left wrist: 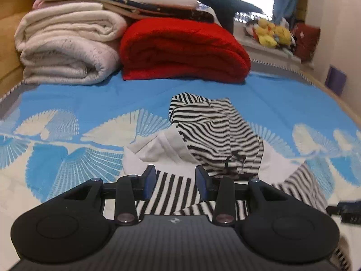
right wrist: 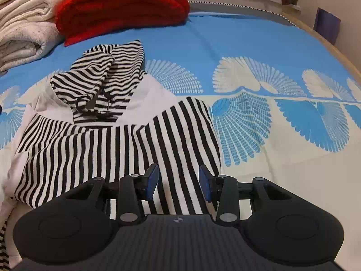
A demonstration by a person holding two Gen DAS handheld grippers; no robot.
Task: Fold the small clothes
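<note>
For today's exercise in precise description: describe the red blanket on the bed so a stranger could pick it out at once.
Start at the bed's blue sheet with its white fan pattern. At its far end lies a row of folded bedding; the red blanket sits on the right of the cream quilts, beyond the striped garment. It alone is solid bright red and fuzzy.

Black claw (left wrist: 175,184), blue pads (left wrist: 147,180)

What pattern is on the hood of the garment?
Black and white stripes on the hood, clearest in the right wrist view.
</note>
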